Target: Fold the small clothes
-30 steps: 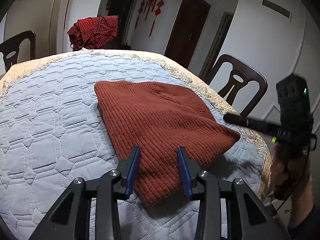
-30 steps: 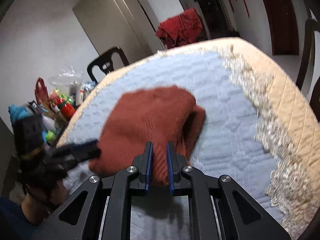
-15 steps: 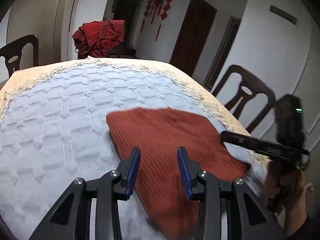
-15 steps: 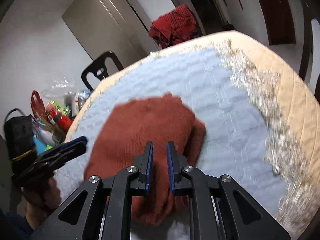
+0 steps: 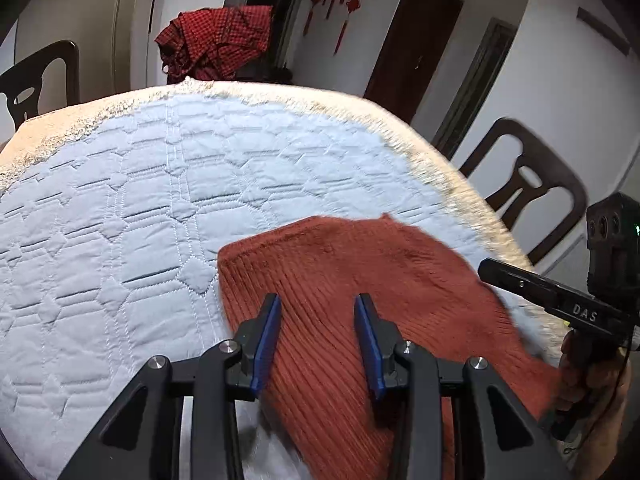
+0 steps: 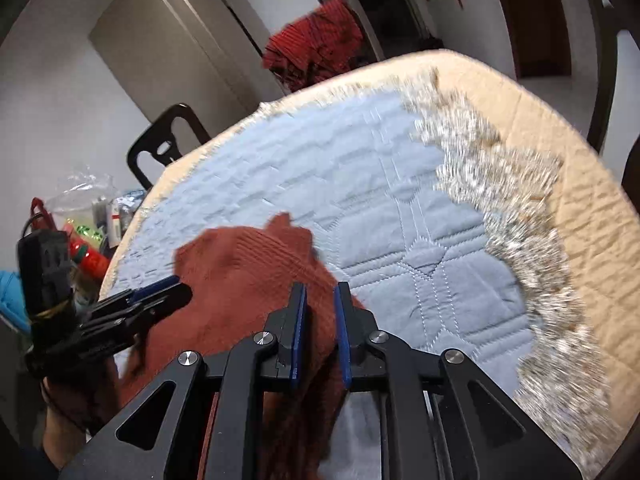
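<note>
A folded rust-red ribbed knit garment (image 5: pixel 360 280) lies at the near edge of the quilted blue table cover (image 5: pixel 140 200). My left gripper (image 5: pixel 317 312) is open and empty just above the garment's near part. My right gripper (image 6: pixel 320 300) is shut on the garment's (image 6: pixel 240 276) near edge, with cloth bunched between the blue pads and hanging below. The right gripper also shows at the right of the left wrist view (image 5: pixel 540 288); the left gripper shows at the left of the right wrist view (image 6: pixel 160 292).
A red checked cloth (image 5: pixel 216 40) hangs over a chair beyond the table's far edge. Dark wooden chairs (image 5: pixel 532 188) stand around the table. Bottles and bags (image 6: pixel 84 236) sit on a side surface at the left. The cover has a beige lace border (image 6: pixel 520 208).
The right gripper has dragged the red garment towards the near edge of the table. Both grippers pulled back with it. The left gripper stayed open.
</note>
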The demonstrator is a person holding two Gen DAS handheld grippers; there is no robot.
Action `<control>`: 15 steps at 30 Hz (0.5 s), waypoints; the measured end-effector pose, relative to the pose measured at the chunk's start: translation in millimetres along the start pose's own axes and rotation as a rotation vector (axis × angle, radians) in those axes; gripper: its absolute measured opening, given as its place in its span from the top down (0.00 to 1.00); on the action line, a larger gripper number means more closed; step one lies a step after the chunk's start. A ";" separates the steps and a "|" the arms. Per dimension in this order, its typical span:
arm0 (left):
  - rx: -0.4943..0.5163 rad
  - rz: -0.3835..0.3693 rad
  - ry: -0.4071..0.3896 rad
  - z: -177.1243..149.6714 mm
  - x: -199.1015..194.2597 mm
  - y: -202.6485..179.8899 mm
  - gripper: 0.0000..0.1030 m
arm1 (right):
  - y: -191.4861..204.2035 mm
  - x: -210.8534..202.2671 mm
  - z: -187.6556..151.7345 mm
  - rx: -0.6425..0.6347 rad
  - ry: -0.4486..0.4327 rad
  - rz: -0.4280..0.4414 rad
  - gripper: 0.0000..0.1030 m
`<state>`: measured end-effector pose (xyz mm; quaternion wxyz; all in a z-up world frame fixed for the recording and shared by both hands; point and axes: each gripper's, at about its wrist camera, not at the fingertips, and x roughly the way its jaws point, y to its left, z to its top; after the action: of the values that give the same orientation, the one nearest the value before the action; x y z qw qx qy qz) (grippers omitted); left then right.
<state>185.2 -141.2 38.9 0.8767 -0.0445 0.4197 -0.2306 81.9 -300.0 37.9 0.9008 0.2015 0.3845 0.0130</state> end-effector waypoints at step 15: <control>0.137 -0.038 -0.024 -74.9 -72.1 -45.0 0.61 | 47.9 -61.5 -72.6 -0.224 -0.009 0.037 0.86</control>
<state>72.9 -140.8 54.5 0.8780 0.0047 0.3917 -0.2749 -5.8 -241.4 52.8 0.9190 0.1065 0.3729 0.0714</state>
